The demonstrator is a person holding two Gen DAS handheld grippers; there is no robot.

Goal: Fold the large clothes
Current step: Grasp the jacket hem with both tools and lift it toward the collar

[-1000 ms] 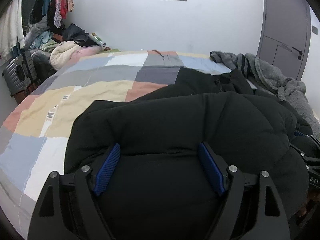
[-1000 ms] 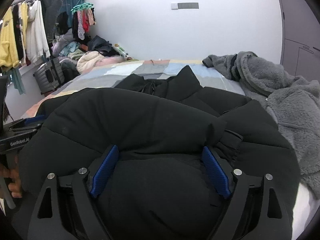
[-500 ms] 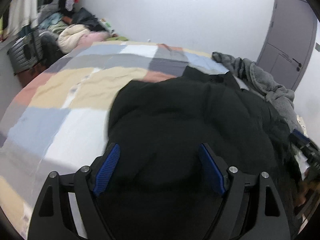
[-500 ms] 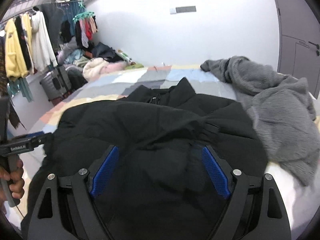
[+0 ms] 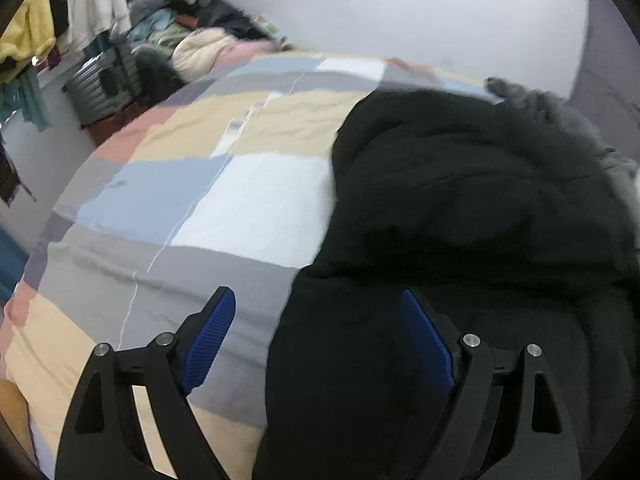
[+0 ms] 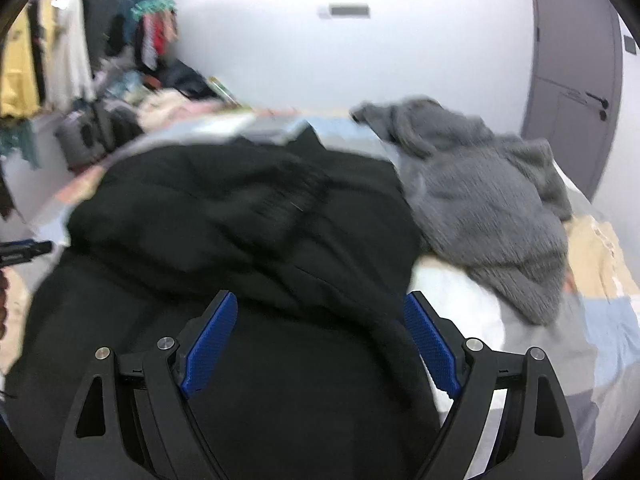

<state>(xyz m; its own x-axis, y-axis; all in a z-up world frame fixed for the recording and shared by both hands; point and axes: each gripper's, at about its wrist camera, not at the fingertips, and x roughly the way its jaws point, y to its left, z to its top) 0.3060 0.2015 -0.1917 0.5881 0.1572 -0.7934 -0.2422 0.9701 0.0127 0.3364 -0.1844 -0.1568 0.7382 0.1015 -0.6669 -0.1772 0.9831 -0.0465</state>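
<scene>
The right gripper [image 6: 318, 344] hangs with its blue-padded fingers [image 6: 210, 344] spread wide, nothing between them, over a bulky black padded coat [image 6: 248, 216] heaped on the patchwork bedspread [image 6: 600, 280]. Ahead and right of it, a fuzzy grey fleece garment [image 6: 488, 204] touches the coat's edge. The other gripper's black tip [image 6: 24, 250] shows far left. The frame is motion-blurred.

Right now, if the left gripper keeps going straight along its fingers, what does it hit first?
Probably the left edge of the black puffer jacket, which fills the right half of the gap in the open left gripper; the patchwork bedspread lies alongside. Depth is unclear.
</scene>
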